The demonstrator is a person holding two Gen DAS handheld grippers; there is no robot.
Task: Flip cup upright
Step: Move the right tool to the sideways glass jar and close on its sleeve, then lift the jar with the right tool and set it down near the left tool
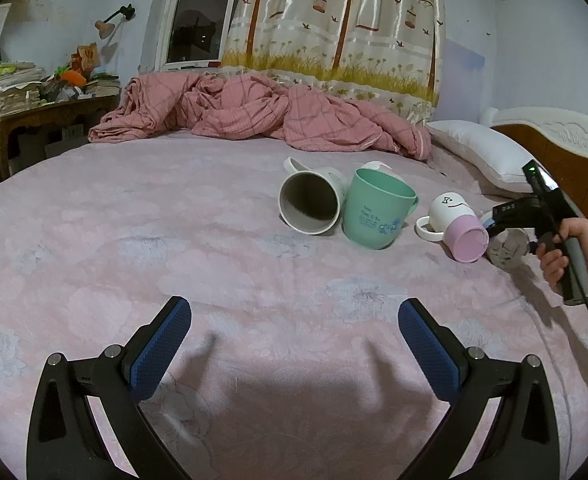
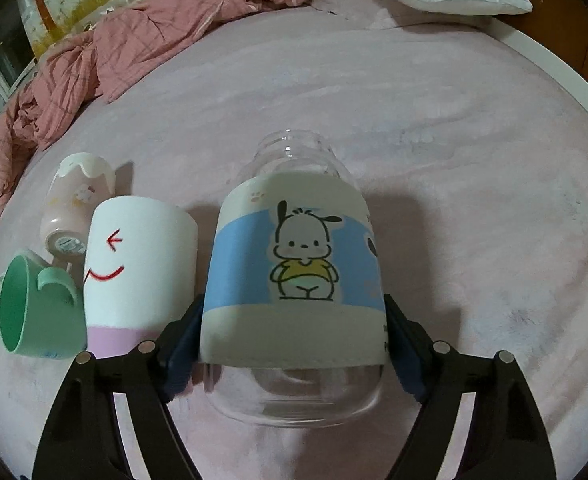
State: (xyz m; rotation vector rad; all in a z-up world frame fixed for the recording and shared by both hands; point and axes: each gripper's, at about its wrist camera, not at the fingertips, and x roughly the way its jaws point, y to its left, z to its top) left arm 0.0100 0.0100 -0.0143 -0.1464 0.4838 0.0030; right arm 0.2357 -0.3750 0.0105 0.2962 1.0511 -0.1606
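Observation:
My right gripper [image 2: 294, 328] is shut on a clear glass cup [image 2: 294, 264] with a cartoon puppy sleeve; it lies on its side on the pink bed, mouth pointing away. In the left wrist view this cup [image 1: 508, 250] shows partly behind the right gripper [image 1: 494, 224]. My left gripper [image 1: 294, 320] is open and empty above the bed, well short of the cups. A white and pink smiley cup [image 1: 456, 226] [image 2: 134, 268] lies on its side. A green mug [image 1: 374, 212] [image 2: 34, 304] and a white mug [image 1: 310, 206] lie on their sides too.
A small pink cup [image 2: 74, 204] lies behind the smiley cup. A crumpled pink blanket [image 1: 262, 112] lies at the back of the bed, a white pillow [image 1: 482, 150] and headboard [image 1: 554, 136] to the right. A cluttered desk [image 1: 50, 108] stands at left.

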